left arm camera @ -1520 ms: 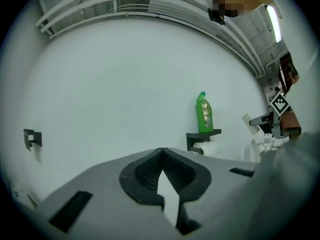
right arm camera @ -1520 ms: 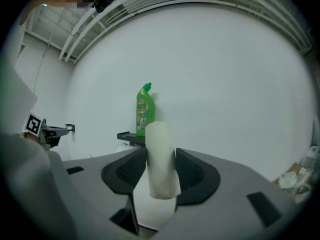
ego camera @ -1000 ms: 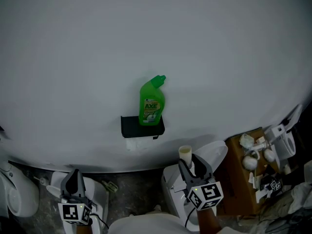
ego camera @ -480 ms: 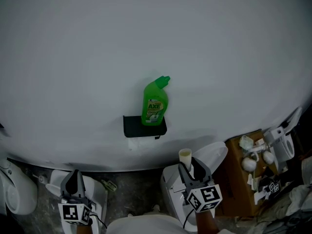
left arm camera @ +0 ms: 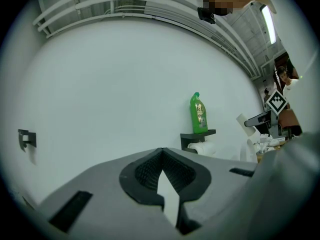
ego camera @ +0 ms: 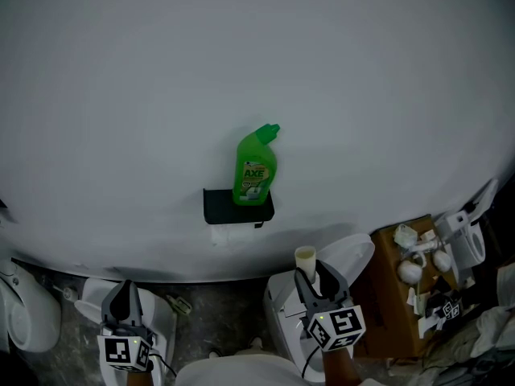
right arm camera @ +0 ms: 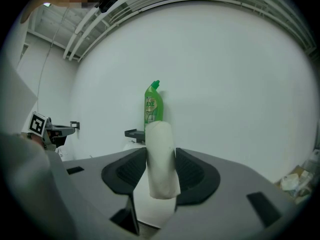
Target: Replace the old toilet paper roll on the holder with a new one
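A black wall holder carries a green cleaner bottle on its shelf, with a white paper roll hanging beneath. My right gripper is low and right of the holder, well short of the wall, and shut on a pale cardboard tube. In the right gripper view the tube stands upright between the pads, with the bottle and the holder behind it. My left gripper sits at lower left, shut and empty. Its jaws meet, with the holder far off to the right.
A white toilet lies below my right gripper. A brown cardboard box with white fittings stands at the right. Another white fixture is at the far left. A small black wall bracket hangs left of the holder.
Both grippers stay where they were. The tube remains held in the right one. Only the head view drifted slightly.
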Demonstrator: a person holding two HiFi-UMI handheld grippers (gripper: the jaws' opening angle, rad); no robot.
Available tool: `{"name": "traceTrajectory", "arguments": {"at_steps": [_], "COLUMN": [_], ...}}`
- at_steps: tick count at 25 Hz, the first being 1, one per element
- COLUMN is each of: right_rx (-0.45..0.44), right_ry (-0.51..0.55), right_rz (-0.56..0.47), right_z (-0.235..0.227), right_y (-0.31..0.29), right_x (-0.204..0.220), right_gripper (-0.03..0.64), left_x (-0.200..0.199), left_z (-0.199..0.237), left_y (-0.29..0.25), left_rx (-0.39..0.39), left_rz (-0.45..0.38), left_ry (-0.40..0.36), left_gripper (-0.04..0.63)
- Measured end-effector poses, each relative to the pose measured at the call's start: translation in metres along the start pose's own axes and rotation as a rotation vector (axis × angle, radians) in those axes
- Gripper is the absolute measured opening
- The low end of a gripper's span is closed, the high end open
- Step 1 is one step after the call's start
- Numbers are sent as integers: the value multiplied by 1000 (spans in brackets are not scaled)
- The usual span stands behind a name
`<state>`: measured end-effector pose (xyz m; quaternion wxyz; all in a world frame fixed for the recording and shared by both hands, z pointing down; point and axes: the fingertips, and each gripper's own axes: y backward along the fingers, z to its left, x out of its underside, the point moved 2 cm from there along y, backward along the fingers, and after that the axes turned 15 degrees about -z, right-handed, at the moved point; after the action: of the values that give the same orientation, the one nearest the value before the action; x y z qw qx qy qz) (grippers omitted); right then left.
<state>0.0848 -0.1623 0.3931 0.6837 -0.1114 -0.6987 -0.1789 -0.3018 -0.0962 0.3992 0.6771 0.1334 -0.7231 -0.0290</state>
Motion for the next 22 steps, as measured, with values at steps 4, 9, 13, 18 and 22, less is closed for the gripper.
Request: {"name": "traceTrajectory", "arguments": {"at_steps": [4,9,13,18,22], "right_rx": [-11,-16,-15,-17,-21], "right_ry": [9,4,0,8,7], "right_rz": [-2,-1,2,7,8], "right_z": [2,1,2,0,-1], "right_y": [3,6,9,13,11], "right_x": [-2,0,2,2,3], "right_gripper": [183,183,183,183,183], "left_x": [-2,-2,0,-3,-2], "left_z": [-5,-8,-9,-13,-14], "left_y": [3,6,9,11,10], "left_rx": [3,4,1,0,-1], "left_rz": [-2,1,-1,-1,-2], "left_ry": [0,-7,-8,-10,-11], "left_gripper": [5,5,5,5,5]}}
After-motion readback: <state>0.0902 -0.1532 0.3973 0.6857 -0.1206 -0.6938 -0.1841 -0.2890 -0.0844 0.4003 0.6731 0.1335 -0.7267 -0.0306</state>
